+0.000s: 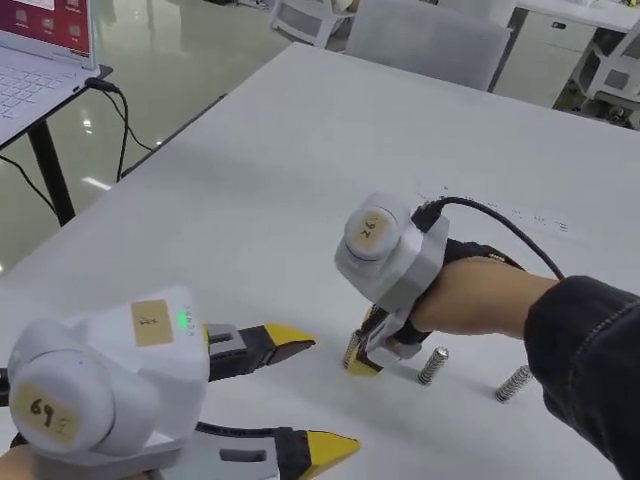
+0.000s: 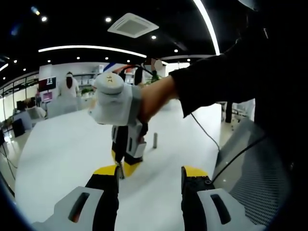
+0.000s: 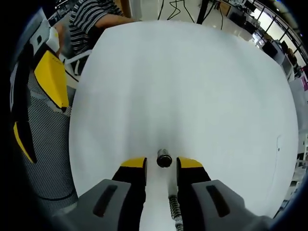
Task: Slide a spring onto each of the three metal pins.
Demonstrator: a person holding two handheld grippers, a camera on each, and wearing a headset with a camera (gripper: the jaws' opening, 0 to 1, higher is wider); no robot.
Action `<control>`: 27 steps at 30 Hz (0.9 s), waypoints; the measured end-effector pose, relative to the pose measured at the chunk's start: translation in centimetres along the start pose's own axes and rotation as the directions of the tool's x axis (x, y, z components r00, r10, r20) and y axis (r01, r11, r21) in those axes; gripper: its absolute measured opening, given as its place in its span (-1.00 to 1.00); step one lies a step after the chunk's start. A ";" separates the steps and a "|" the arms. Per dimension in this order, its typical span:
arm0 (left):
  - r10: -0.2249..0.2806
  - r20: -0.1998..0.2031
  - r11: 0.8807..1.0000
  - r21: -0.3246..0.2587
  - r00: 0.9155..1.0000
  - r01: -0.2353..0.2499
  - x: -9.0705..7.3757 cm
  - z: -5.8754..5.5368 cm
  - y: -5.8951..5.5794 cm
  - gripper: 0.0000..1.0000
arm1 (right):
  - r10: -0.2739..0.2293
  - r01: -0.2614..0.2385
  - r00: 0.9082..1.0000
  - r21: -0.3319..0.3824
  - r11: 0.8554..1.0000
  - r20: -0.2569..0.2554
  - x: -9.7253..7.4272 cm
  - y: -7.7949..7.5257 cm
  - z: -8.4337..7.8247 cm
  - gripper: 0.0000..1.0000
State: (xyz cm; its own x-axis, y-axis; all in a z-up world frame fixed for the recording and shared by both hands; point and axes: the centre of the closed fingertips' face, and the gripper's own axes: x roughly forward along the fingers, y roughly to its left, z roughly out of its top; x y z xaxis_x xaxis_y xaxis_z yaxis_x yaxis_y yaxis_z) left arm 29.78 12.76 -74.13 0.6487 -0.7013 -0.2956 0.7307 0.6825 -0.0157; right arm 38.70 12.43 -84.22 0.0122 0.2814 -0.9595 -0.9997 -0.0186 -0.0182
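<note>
The left claw (image 1: 332, 391) is open and holds nothing, at the near edge of the table (image 1: 300, 150). The right claw (image 3: 162, 162) points down, its jaws a little apart around a metal pin (image 3: 164, 158), a spring (image 3: 174, 209) lying between them. A second spring (image 1: 432, 366) and a third spring (image 1: 513, 383) stand just beside

Two springs (image 1: 433, 366) stand on the table (image 1: 300, 150), right of the right gripper (image 1: 362, 358).

The white surface (image 1: 300, 150) is plain and matte, with a faint row of small marks towards its far right. Near the front right, one spring (image 1: 433, 366) and a second spring (image 1: 513, 383) stand on it, apart from each other. In the right gripper view, a dark-topped pin (image 3: 164, 158) stands upright on the surface.
</note>
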 end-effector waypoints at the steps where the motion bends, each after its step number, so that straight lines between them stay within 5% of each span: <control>1: 0.001 0.001 1.000 0.000 1.000 -0.001 0.0 0.1 0.0 -0.08 | -0.001 0.001 1.000 0.003 1.000 0.006 -0.1 0.0 0.0 -0.53; 20: 0.016 -0.007 1.000 0.008 1.000 -0.016 0.0 0.8 0.6 -0.04 | -0.036 0.022 0.989 0.101 0.995 0.144 -3.4 1.6 -0.4 -0.38; 24: 0.021 -0.012 1.000 0.006 1.000 -0.021 -0.2 0.8 0.7 -0.03 | -0.028 -0.005 0.974 0.142 0.990 0.226 -4.4 2.6 0.3 -0.37; 27: 0.027 -0.015 1.000 0.001 1.000 -0.027 -0.3 0.6 0.8 -0.02 | -0.040 0.005 0.969 0.142 0.990 0.243 -5.1 3.1 0.1 -0.37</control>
State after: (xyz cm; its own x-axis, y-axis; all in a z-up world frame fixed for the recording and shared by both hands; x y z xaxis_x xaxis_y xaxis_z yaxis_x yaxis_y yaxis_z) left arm 30.28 13.41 -73.42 0.6646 -0.6795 -0.3106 0.7133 0.7008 -0.0068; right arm 35.51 11.07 -79.38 0.0462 0.5067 -0.8609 -0.9928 0.1189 0.0167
